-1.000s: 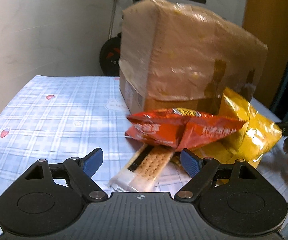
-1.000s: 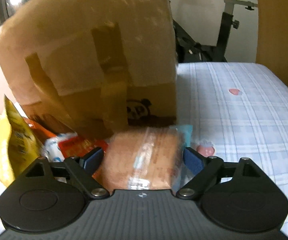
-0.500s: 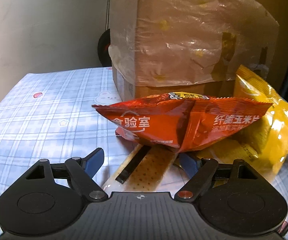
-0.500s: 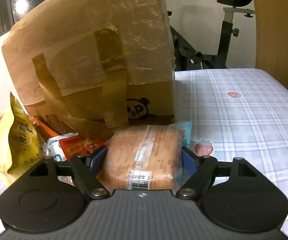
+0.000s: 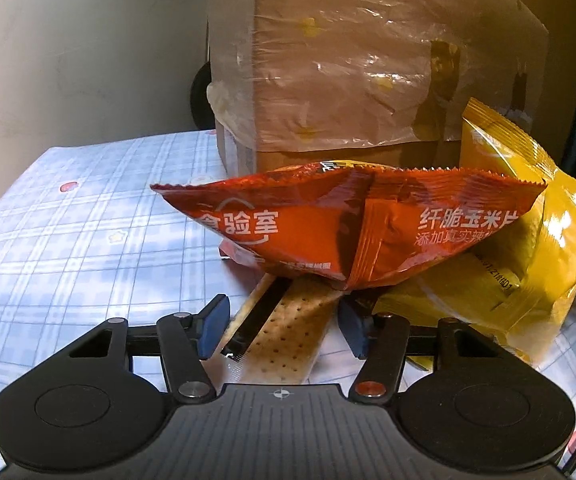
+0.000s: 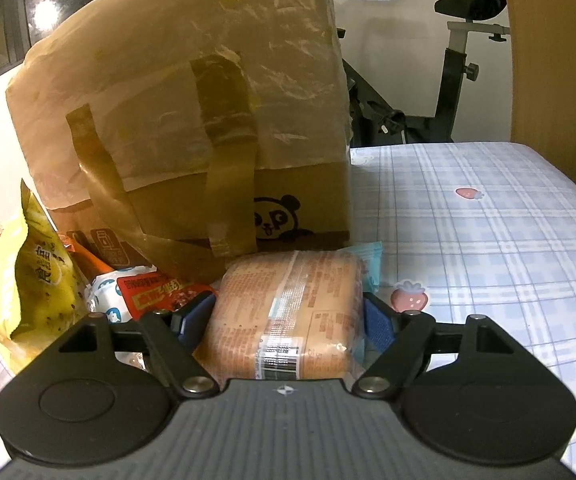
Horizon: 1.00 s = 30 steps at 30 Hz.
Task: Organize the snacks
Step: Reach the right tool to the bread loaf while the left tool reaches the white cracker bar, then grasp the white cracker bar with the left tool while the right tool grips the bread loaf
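In the left wrist view, my left gripper (image 5: 283, 322) is open, its blue pads either side of a long cracker pack (image 5: 288, 336) lying on the table. A red chip bag (image 5: 348, 228) lies over the pack's far end, with a yellow bag (image 5: 528, 248) to its right. In the right wrist view, my right gripper (image 6: 283, 324) is shut on a tan wrapped bread pack (image 6: 288, 312). The yellow bag (image 6: 35, 280) and a red-and-white packet (image 6: 147, 292) lie to its left.
A tall cardboard box (image 5: 368, 72) covered in plastic film and tape stands just behind the snacks; it also shows in the right wrist view (image 6: 191, 128). The blue checked tablecloth (image 6: 488, 232) spreads to the right. An exercise bike (image 6: 460, 60) stands behind the table.
My left gripper has moved forward over the cracker pack, closer to the red bag, and its jaws have narrowed. My right gripper has closed on the bread pack.
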Tool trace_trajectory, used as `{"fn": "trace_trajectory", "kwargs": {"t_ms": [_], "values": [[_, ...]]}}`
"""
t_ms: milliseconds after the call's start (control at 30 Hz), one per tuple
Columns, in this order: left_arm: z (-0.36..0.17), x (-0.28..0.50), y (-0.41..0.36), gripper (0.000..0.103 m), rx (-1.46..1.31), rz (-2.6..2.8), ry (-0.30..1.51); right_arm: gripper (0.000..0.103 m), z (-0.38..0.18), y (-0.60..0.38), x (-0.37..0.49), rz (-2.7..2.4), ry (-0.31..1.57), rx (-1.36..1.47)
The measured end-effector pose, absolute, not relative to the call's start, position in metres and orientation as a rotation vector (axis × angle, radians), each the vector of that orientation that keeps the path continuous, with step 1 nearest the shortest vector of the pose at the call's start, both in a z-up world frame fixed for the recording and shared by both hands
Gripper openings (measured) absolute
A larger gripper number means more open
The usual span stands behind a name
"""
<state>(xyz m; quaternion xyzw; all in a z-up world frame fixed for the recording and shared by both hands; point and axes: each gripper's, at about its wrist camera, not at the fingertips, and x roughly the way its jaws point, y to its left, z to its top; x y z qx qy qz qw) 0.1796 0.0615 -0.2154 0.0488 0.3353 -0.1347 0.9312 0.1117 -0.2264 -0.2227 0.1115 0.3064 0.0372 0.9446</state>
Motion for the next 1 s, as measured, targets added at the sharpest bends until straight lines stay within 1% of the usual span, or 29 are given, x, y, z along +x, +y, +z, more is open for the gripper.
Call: {"fn": "trace_trajectory", "kwargs": {"t_ms": [200, 267, 300, 500, 1000], "values": [[-0.210, 0.174, 0.064, 0.061, 0.091, -0.290, 0.697, 0.080, -0.223, -0.227, 0.111, 0.076, 0.624, 0.228], [-0.208, 0.170, 0.064, 0.054, 0.086, -0.299, 0.696, 0.079, -0.223, -0.227, 0.111, 0.076, 0.623, 0.227], [-0.206, 0.167, 0.064, 0.053, 0.086, -0.303, 0.698, 0.079, -0.223, -0.226, 0.111, 0.075, 0.622, 0.226], [-0.204, 0.156, 0.064, 0.053, 0.096, -0.313, 0.697, 0.077, -0.221, -0.226, 0.108, 0.076, 0.620, 0.230], [-0.203, 0.146, 0.069, 0.053, 0.046, -0.291, 0.687, 0.077, -0.221, -0.226, 0.109, 0.074, 0.620, 0.229]]}}
